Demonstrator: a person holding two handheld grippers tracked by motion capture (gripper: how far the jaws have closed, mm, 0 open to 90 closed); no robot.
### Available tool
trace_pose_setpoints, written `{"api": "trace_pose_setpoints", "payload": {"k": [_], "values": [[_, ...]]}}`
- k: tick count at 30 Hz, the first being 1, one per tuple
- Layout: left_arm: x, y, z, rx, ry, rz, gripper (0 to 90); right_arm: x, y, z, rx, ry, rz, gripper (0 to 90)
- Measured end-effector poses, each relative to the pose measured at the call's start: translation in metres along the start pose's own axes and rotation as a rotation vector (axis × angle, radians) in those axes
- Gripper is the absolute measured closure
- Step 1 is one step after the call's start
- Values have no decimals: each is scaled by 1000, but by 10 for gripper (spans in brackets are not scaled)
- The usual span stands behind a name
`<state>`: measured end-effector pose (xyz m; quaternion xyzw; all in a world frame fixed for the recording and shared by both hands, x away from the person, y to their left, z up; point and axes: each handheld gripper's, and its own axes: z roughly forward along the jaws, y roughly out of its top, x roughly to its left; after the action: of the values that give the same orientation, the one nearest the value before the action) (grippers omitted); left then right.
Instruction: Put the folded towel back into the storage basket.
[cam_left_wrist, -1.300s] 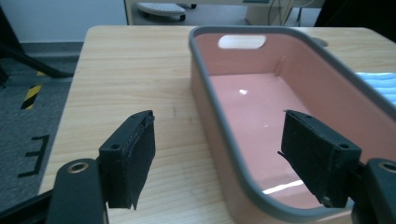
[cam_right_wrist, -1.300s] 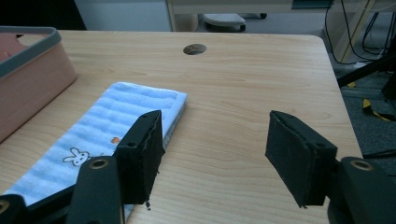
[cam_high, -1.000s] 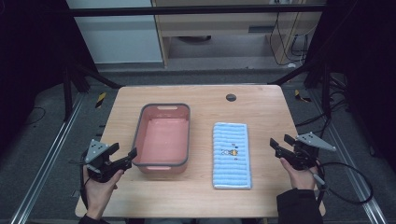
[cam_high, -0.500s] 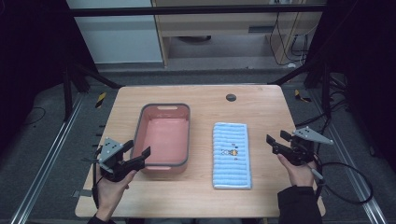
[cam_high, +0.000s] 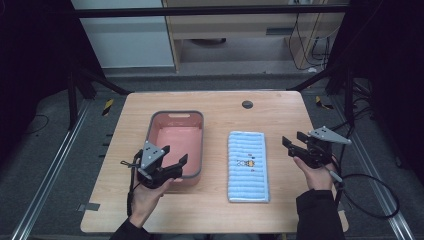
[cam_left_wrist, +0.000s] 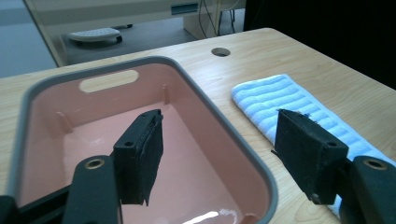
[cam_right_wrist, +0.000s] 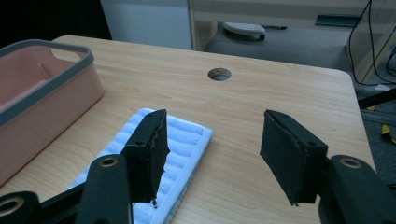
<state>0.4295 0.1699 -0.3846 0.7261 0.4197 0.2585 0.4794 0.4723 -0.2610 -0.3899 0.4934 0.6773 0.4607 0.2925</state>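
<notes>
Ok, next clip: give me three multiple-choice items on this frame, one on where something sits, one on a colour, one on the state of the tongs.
1. Where does the folded towel lie relative to the pink bin?
A. inside it
B. on the table to its right, apart from it
C. draped over its rim

2. What colour is the bin's rim?
A. grey
B. yellow
C. red

3. How do the left tongs stand?
A. shut on the towel
B. shut on the bin's rim
C. open, holding nothing

Answers: 1 B, bare wood shows between towel and bin in the high view. 2 A, a grey band runs round the pink walls. 3 C, the left gripper view shows both jaws wide apart over the bin's near corner.
</notes>
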Motion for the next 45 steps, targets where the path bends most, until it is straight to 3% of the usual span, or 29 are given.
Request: {"api": "trace_pose_setpoints", "payload": {"k": [16, 27, 45], "values": [[-35, 2, 31, 25, -60, 29, 352, -1, 12, 19, 13, 24, 7, 411], [-60, 1, 55, 49, -101, 40, 353, 3, 9, 35, 34, 29, -19, 419], [-83, -22, 87, 134, -130, 74, 436, 4, -4, 65, 97, 40, -10, 468]]}}
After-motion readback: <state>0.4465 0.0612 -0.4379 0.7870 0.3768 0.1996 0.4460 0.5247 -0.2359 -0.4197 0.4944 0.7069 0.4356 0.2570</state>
